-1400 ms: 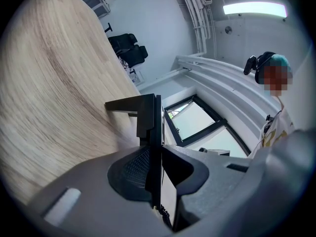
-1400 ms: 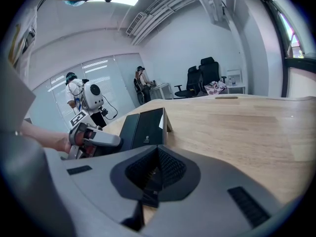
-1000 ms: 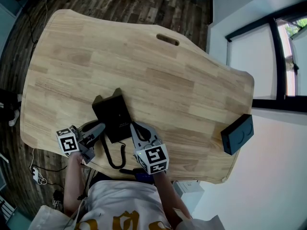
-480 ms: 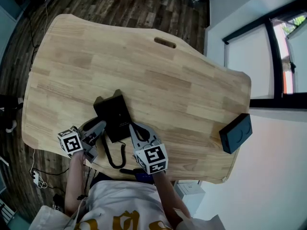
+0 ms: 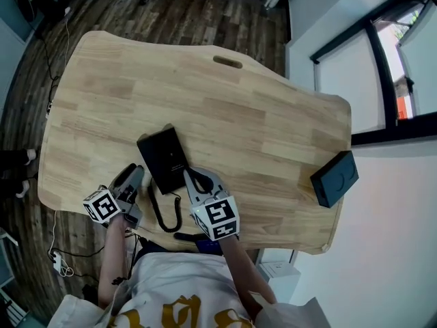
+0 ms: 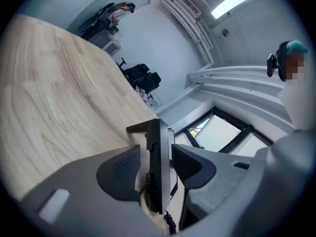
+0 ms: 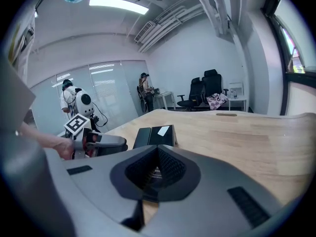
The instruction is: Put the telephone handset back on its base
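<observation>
Telephone [image 6: 160, 172] underside and coiled cord [image 6: 169, 223] largely hidden

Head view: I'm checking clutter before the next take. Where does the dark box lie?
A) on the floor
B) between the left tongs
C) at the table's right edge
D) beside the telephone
C: the dark box sits at the right edge of the table, well apart from the telephone.

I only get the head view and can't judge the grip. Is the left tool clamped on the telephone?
Observer: No. The left gripper view shows the left tool with jaws opening, the edge of the telephone loose between them.
Operator: And the other one?
Observer: In its own view the right tool has its jaws closed together.
Operator: Anyone around?
Observer: The right gripper view shows a person standing beyond the table.
</observation>
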A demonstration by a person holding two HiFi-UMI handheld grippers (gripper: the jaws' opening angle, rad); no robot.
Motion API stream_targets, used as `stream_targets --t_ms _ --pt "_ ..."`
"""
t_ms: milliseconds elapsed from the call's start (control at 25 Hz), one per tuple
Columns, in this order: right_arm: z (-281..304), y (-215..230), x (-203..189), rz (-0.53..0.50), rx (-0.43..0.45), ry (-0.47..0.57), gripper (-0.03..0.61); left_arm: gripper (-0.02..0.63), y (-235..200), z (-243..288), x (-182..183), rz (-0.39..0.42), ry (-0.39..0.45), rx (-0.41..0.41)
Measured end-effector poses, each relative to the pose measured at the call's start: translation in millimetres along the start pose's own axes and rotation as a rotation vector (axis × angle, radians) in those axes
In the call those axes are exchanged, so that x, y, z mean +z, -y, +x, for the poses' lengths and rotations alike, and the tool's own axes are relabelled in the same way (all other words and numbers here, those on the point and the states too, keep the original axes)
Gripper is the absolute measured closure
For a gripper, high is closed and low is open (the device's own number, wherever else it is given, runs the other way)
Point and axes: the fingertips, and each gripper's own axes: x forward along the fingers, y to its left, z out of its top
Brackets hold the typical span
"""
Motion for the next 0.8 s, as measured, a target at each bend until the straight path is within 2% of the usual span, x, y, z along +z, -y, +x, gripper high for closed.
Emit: stream_targets --t_ms 160,280,440,520,680,800 --pt "-14 -15 10 -0.03 0.004 0.042 0.572 0.416 26 -17 8 0.136 0.052 0.016" --pt "-30 -25 15 -0.034 0.002 0.078 0.572 0.428 54 -27 9 0.212 0.091 -0.014" --pt "-48 -39 28 -0.07 0.001 0.124 0.572 0.545 85 -42 14 0.318 0.136 -0.011" --pt "-57 -46 36 -0.081 0.007 0.15 0.572 0.583 98 -49 15 0.37 0.149 -0.002" --pt "-71 -53 43 -0.105 0.01 0.181 0.572 0.611 118 -58 15 0.447 0.16 0.01" --pt "-78 -57 46 -0.118 0.015 0.196 0.572 0.611 127 -62 13 0.446 0.17 0.003"
